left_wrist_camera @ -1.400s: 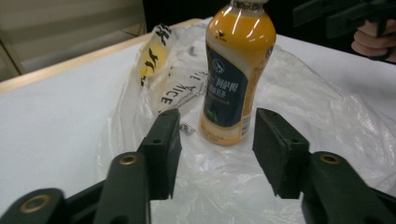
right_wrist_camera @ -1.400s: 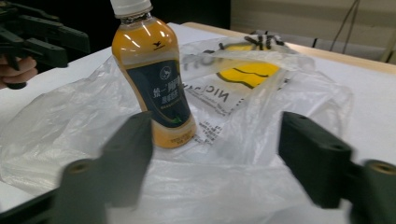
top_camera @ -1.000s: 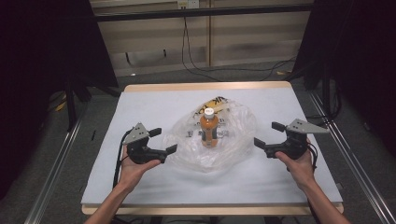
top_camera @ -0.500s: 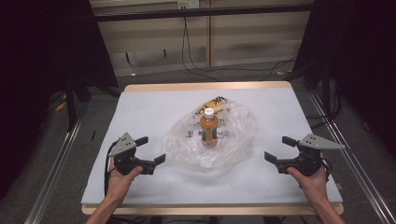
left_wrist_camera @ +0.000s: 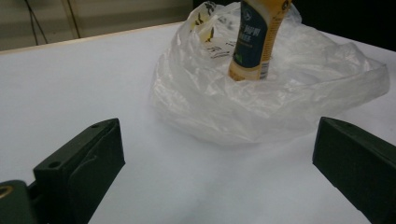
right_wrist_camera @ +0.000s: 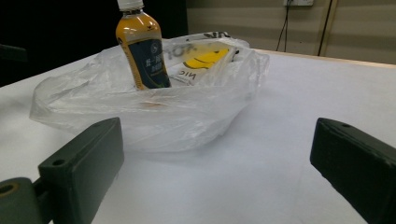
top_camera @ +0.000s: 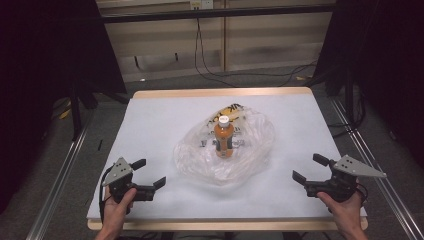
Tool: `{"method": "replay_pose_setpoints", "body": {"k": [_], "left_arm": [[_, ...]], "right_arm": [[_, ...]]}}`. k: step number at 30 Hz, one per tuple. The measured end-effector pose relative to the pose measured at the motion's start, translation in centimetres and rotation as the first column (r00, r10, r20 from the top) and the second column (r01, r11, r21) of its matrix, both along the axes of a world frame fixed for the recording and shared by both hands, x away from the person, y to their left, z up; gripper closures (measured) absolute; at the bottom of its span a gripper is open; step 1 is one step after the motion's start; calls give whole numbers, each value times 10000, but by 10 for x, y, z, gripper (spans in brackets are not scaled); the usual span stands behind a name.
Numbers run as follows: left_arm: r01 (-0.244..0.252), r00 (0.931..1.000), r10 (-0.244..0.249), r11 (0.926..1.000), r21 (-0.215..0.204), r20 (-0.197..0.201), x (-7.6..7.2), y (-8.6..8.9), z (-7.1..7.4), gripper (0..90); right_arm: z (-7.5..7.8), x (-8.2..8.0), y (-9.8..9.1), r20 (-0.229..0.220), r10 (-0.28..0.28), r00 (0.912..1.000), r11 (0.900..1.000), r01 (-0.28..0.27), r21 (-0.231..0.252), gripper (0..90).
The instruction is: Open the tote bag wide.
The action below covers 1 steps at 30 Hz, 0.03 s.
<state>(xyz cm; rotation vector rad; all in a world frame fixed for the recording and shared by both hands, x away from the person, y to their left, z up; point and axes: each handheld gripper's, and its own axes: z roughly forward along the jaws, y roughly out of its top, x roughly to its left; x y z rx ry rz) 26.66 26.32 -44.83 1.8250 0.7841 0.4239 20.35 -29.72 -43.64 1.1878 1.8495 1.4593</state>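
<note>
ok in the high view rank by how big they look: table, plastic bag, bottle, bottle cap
1. table
2. plastic bag
3. bottle
4. cap

None look alike in size, so the order is clear.

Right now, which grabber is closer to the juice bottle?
Left, slightly. The left gripper sits near the table's front-left, off the bottle standing in the plastic bag. The right gripper is farther, front-right.

My high view looks down from the table's (top_camera: pixel 165 115) near edge; my 2 gripper views sit low at its near corners, sharing the bag (top_camera: pixel 252 150) mid-table.
</note>
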Motion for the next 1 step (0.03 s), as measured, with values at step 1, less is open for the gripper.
{"method": "replay_pose_setpoints", "body": {"k": [1], "left_arm": [[8,10000,-8,10000,7,-17,0,1,-1,20]], "right_arm": [[-1,1,-1,44,-58,10000,9999,58,97,20]]}}
